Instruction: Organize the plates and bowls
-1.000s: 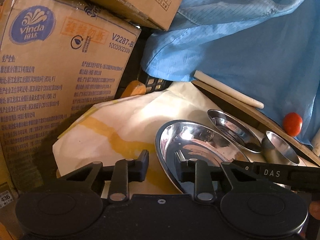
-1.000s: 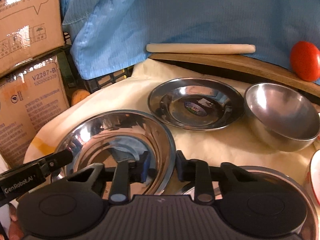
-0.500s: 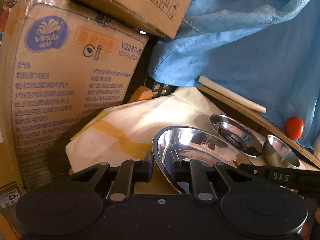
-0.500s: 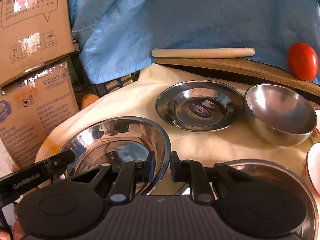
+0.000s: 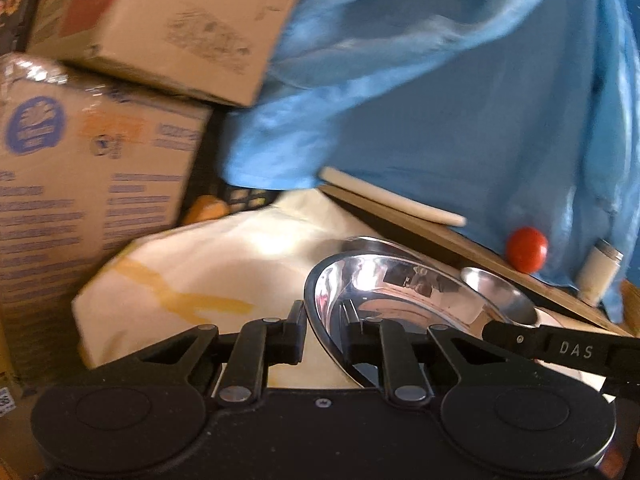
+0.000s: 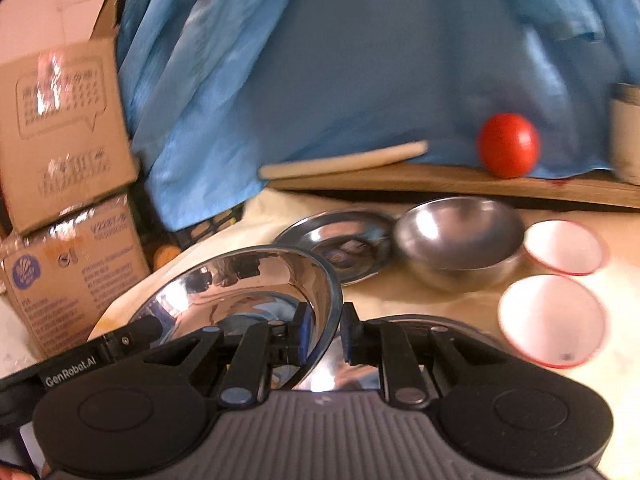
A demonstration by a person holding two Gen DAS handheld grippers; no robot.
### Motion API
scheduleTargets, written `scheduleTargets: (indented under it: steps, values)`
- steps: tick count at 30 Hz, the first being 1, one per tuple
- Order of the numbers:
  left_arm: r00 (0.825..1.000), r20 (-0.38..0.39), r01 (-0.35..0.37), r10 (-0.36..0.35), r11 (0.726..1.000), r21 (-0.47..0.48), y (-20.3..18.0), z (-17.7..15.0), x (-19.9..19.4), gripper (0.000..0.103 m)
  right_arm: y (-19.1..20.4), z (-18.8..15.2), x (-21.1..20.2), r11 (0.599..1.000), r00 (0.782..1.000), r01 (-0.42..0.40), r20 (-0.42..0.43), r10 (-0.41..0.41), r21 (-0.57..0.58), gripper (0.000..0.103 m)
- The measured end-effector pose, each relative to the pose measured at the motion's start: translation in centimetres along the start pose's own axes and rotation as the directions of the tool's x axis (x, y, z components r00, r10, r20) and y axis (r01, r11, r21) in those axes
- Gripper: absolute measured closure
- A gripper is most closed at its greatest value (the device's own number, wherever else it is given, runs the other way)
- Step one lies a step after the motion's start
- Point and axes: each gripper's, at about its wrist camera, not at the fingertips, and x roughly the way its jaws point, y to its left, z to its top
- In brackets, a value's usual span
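Steel plate (image 6: pixel 256 280) rim pinched by left tool (image 5: pixel 324 332) and right tool (image 6: pixel 323 334); background motion-blurred, box print illegible.

Stacked cardboard boxes (image 6: pixel 68 208) wall off the left side, and a hanging blue cloth (image 6: pixel 360 72) closes the back behind a wooden board (image 6: pixel 460 186). A steel plate (image 6: pixel 336 240), steel bowl (image 6: pixel 460 236) and two white bowls (image 6: pixel 554 320) crowd the right; bare cream-covered surface (image 5: pixel 224 264) lies open ahead on the left.

Cream cloth (image 6: pixel 420 300) — bearing steel bowl (image 6: pixel 460 236), plate (image 6: pixel 340 240) (two white bowls (image 6: pixel 552 320)).
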Motion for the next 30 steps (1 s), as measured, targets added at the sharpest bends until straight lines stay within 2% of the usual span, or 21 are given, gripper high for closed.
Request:
scheduleTargets:
  steps: [5, 10, 23, 30]
  values:
    - [0.998, -0.022, 0.056, -0.055, 0.997, 0.045, -3.0, -1.1, 0.0, 0.085, -2.3, -1.0, -2.8, 0.997, 0.997, 0.058, 0.043, -0.060, 0.044, 0.085]
    - [0.996, -0.047, 0.085, -0.081, 0.992, 0.088, -5.3, -2.3, 0.1, 0.085, -3.9, -2.2, -4.7, 0.992, 0.990, 0.120, 0.062, -0.123, 0.049, 0.085]
    - [0.996, -0.079, 0.061, -0.044, 0.971, 0.231, -8.1, -4.9, 0.6, 0.085, -4.4, -5.2, -6.7, 0.975, 0.972, 0.220, 0.080, -0.221, 0.024, 0.083]
    - [0.996, -0.083, 0.043, -0.021, 0.962, 0.268, -8.6, -5.5, 0.8, 0.084, -3.7, -6.0, -6.7, 0.963, 0.960, 0.268, 0.093, -0.266, -0.009, 0.083]
